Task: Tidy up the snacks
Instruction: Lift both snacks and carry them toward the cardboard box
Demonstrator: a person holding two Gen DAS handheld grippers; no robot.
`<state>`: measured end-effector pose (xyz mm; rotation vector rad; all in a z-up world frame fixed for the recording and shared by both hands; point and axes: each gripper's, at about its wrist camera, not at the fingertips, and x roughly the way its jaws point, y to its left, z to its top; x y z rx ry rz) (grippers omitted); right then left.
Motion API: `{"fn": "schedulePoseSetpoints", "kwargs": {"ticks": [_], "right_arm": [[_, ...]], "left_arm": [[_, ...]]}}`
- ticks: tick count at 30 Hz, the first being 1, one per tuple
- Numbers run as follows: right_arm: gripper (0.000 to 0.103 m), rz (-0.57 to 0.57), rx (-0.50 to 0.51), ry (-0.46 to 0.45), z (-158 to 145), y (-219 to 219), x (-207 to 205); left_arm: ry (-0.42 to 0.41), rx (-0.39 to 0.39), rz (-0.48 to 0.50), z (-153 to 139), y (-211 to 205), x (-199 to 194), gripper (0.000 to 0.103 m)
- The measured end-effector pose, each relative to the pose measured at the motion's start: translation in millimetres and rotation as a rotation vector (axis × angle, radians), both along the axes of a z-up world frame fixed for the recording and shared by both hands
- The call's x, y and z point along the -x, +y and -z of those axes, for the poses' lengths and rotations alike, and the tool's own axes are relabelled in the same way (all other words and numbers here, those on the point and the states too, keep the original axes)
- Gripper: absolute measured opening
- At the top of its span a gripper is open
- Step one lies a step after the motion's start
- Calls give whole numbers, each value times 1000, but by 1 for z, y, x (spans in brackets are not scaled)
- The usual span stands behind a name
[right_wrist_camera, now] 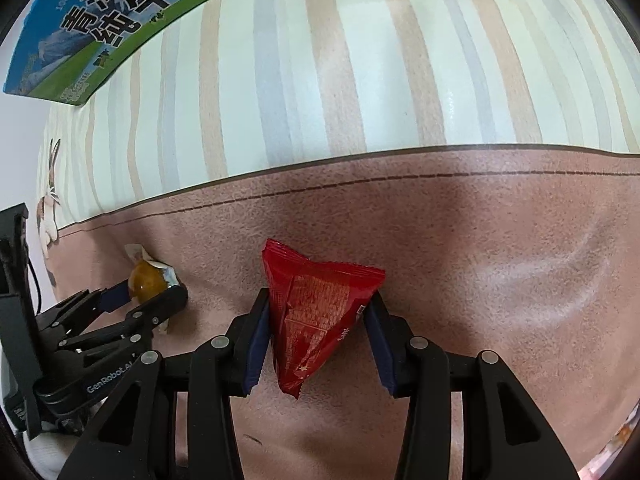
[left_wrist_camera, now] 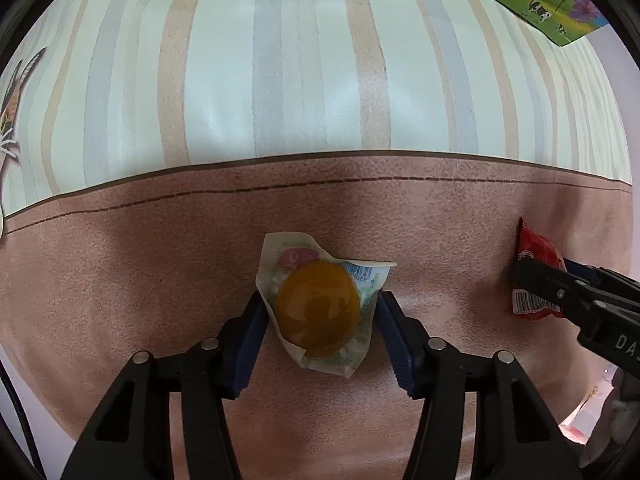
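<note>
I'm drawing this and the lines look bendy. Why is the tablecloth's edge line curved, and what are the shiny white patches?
Left wrist view: the fisheye lens bows the tablecloth border and stripes; pale glare sits on the stripes, and the jelly cup glints. Right wrist view: same bowing, a pale shine streak right of the red packet.

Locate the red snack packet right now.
The red snack packet sits between the right claw's pads, over the brown band of the tablecloth; the orange jelly cup is to its left.
</note>
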<state>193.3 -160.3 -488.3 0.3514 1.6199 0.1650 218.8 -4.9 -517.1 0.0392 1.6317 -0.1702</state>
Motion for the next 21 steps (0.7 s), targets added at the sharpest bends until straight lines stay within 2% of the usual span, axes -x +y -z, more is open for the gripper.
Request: {"fn": "schedulePoseSetpoints", "kwargs": {"ticks": [7,13,15,17,21], "right_arm": [[46,-38,35,-52,-14,6,2],[45,-49,27,-89,-29,5,8],[45,-55,20,-103,-37,3,9],[45,-54,8,-112,-43,5,9],[45,-70,7,-141,-52,28,7]], "left_arm": [[-13,6,-27,-17,7,-1,51],[-22,27,-55,-27,15,2,51],[-21,37,-60,-38,19,4,48],[-24,55,-70,-49,21,4,40],[-38,58,-57,-64,20,2,40]]}}
